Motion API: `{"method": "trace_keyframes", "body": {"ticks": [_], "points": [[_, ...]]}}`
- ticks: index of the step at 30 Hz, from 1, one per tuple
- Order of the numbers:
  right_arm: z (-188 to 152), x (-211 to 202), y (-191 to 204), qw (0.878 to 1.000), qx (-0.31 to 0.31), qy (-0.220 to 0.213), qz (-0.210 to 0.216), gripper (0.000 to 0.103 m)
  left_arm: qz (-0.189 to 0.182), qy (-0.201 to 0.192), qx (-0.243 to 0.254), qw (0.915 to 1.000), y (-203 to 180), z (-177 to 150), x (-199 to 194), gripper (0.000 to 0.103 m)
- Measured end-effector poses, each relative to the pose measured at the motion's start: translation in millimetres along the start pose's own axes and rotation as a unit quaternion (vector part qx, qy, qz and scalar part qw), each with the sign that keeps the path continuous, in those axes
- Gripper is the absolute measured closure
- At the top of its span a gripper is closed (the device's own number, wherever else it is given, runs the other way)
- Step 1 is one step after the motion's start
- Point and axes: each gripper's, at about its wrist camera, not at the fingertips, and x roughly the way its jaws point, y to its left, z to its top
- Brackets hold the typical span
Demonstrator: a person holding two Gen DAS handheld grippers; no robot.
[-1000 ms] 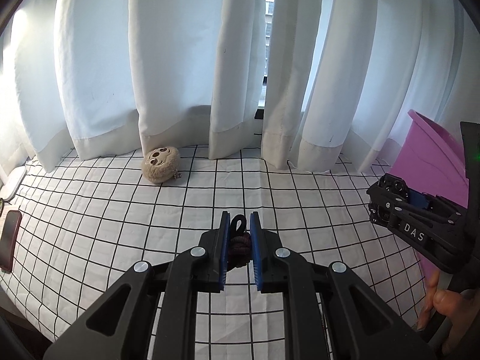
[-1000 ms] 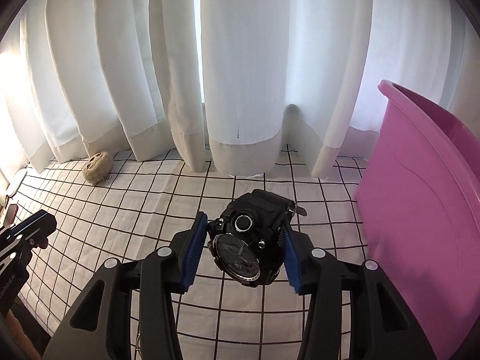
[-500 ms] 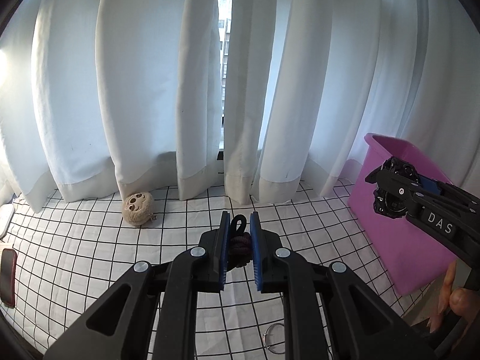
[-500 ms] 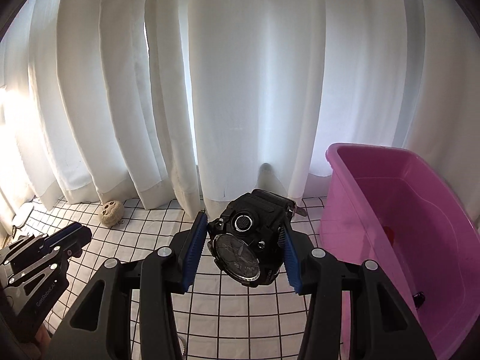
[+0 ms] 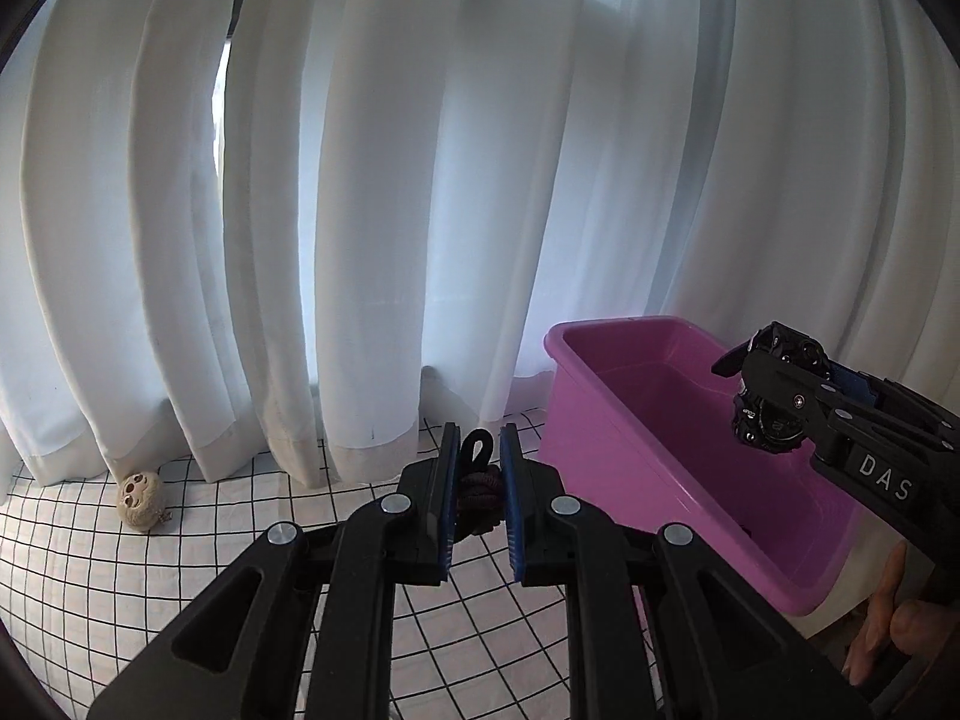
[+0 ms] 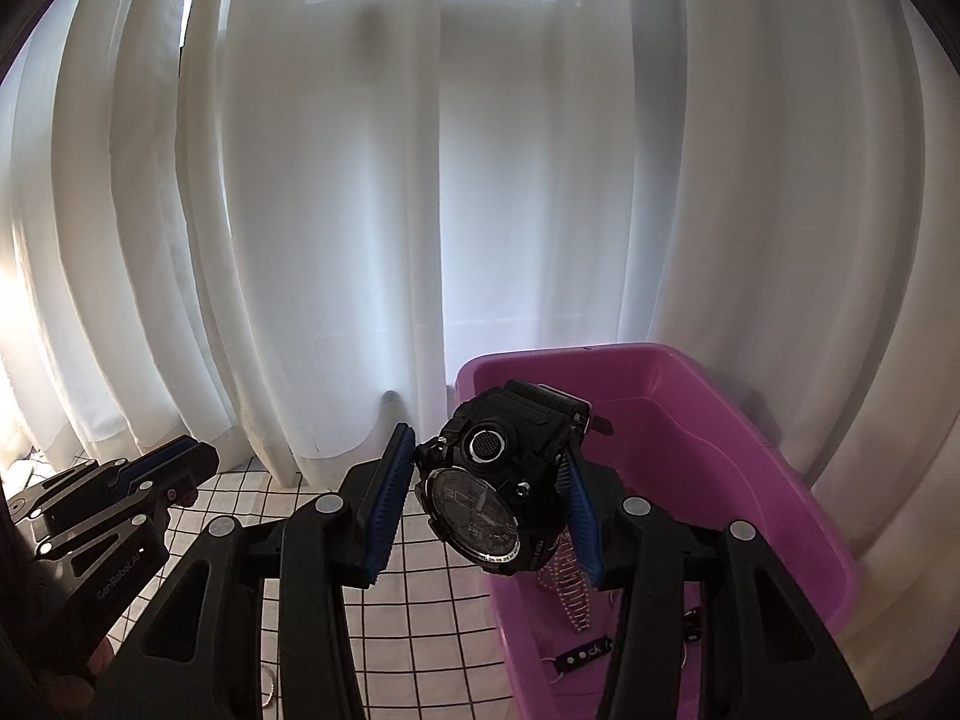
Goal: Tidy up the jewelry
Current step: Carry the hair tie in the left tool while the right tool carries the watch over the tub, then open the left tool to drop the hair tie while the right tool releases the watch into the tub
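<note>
My right gripper (image 6: 489, 501) is shut on a chunky black wristwatch (image 6: 498, 486) and holds it above the left rim of the pink plastic bin (image 6: 798, 498). Inside the bin lie a pink bead string (image 6: 567, 585) and a dark tag bracelet (image 6: 582, 657). My left gripper (image 5: 475, 498) is shut on a dark braided cord bracelet (image 5: 480, 489), held above the checked cloth, left of the bin (image 5: 600, 420). The right gripper with the watch (image 5: 768, 414) shows over the bin in the left wrist view.
White curtains (image 5: 420, 180) hang close behind the table. A small beige sloth-face plush (image 5: 139, 495) lies at the far left by the curtain hem. A metal ring (image 6: 267, 684) lies on the black-and-white grid cloth (image 5: 90, 570) near the front.
Both grippers have risen and swung right towards the pink bin. The watch now hangs over the bin's rim; the bin's inside has come into view. Both grips are unchanged.
</note>
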Motion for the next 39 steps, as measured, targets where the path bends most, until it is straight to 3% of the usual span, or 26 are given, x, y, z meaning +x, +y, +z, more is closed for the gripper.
{"method": "trace_keyframes", "body": {"ticks": [8,17,22,29,39], "points": [[4.9,18.9,-80.1,1.000,0.022,0.018,-0.010,0.057,-0.013,0.001,0.019,0.9997,-69.4,31.4,43.2,0.089],[-5.8,62.2,-148.8,0.994,0.052,0.095,0.018,0.057,-0.024,0.069,0.047,0.9962,-136.3,51.0,117.5,0.089],[-15.0,88.5,-165.9,0.986,0.065,0.148,0.046,0.057,-0.021,0.130,0.061,0.9894,-155.3,53.3,157.8,0.089],[-23.5,119.4,-171.2,0.974,0.067,0.200,0.082,0.057,-0.013,0.221,0.066,0.9729,-167.1,49.4,210.2,0.089],[-28.6,146.1,-175.7,0.959,0.074,0.253,0.107,0.057,0.004,0.286,0.050,0.9570,-167.3,37.5,239.2,0.088]]}}
